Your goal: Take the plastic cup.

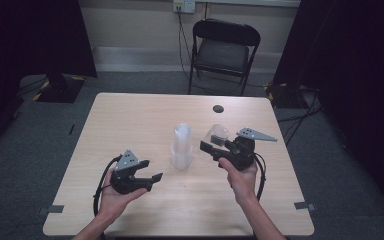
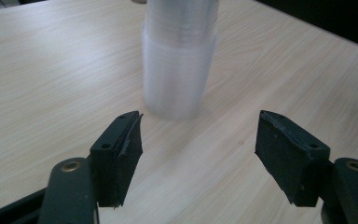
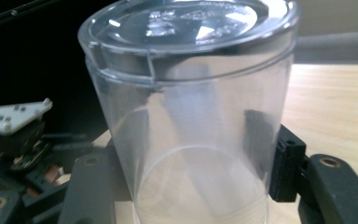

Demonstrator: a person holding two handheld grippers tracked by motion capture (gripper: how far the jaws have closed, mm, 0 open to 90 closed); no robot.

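My right gripper [image 1: 211,148] is clamped on a clear lidded cup [image 3: 191,116], tilted off the table [image 1: 130,120]; my left gripper [image 2: 198,154] hangs released, cup stack [image 2: 179,60] straight ahead of its jaws.

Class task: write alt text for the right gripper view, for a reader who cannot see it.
A clear plastic cup is gripped between the two black jaws of the right gripper, its base pointing at the camera. Behind it lie a light wooden table and, at far left, the left gripper.
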